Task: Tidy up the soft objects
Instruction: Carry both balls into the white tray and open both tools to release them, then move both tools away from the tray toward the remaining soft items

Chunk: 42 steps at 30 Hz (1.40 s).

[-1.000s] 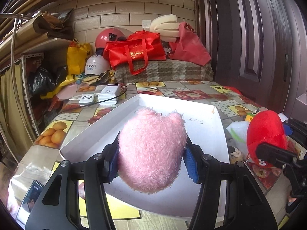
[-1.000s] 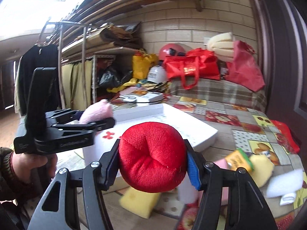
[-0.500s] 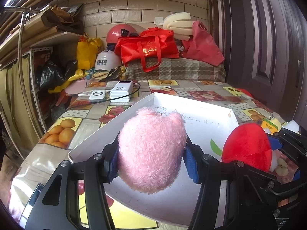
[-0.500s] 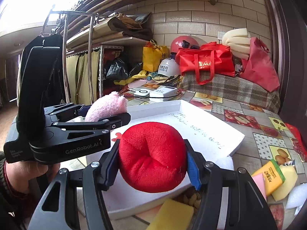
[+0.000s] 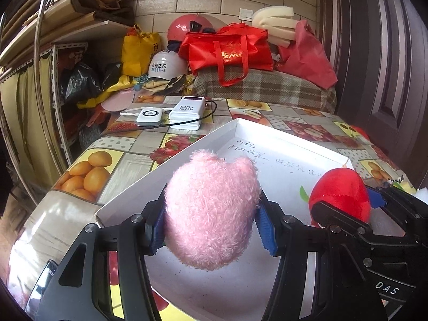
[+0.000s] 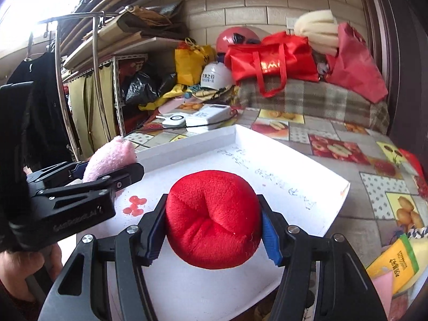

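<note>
My left gripper (image 5: 211, 230) is shut on a fluffy pink plush toy (image 5: 211, 208) and holds it over the near left part of a shallow white box (image 5: 281, 144). My right gripper (image 6: 212, 230) is shut on a round red plush toy (image 6: 212, 216) and holds it over the same white box (image 6: 294, 165), to the right of the left gripper. The red plush also shows in the left wrist view (image 5: 341, 192), and the pink plush in the right wrist view (image 6: 109, 157).
The box lies on a fruit-patterned tablecloth (image 5: 88, 171). Two white power banks (image 5: 187, 109) with a cable lie behind it. Red bags (image 5: 227, 48), helmets and foam are piled at the back. A yellow packet (image 6: 396, 262) and pink sponge (image 6: 382, 289) lie at the right.
Both grippers moved forward over the white box. The right gripper with the red plush came in from the right side and now hangs over the box beside the left gripper.
</note>
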Each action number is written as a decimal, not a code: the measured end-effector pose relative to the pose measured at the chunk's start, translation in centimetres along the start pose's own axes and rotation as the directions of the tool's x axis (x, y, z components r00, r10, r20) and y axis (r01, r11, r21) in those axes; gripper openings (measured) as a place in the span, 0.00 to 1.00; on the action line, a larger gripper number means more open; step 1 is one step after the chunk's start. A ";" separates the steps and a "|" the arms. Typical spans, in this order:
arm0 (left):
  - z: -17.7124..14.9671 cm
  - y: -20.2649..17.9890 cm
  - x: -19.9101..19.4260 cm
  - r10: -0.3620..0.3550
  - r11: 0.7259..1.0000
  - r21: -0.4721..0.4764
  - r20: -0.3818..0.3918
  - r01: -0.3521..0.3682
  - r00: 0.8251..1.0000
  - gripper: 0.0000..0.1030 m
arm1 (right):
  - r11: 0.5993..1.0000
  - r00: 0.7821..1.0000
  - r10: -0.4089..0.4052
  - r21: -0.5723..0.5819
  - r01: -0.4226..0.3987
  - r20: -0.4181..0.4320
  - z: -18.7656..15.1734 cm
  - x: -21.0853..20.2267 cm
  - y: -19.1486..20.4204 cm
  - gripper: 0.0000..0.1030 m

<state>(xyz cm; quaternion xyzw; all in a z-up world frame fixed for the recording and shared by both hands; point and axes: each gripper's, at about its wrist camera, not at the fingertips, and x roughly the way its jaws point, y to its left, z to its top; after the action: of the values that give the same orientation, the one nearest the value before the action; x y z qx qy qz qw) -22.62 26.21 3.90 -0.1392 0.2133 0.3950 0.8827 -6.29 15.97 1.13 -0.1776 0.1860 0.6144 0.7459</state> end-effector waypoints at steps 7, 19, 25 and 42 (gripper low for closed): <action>0.0 -0.5 1.4 0.048 0.998 0.033 -0.069 -0.046 0.996 0.56 | 1.000 1.000 0.003 -0.026 -0.003 -0.004 -0.1 -0.2 0.6 0.70; 0.1 1.4 0.4 0.099 0.993 -0.059 -0.022 -0.100 0.995 0.89 | 0.999 0.998 -0.028 -0.036 0.030 0.052 0.1 -1.0 0.7 1.00; 0.1 1.6 -0.3 0.101 0.993 -0.066 0.014 -0.100 0.995 0.89 | 0.998 0.996 -0.039 -0.056 0.043 0.079 -0.1 -1.5 1.1 1.00; 0.0 0.6 -2.1 0.084 0.996 -0.025 0.116 -0.081 0.990 0.89 | 0.999 0.995 -0.026 -0.026 0.028 0.091 -1.8 -4.4 -0.1 1.00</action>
<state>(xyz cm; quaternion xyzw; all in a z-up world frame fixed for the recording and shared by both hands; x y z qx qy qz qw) -24.36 25.24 4.85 -0.1158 0.1631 0.4407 0.8751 -7.06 11.30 1.78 -0.1622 0.1409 0.6142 0.7594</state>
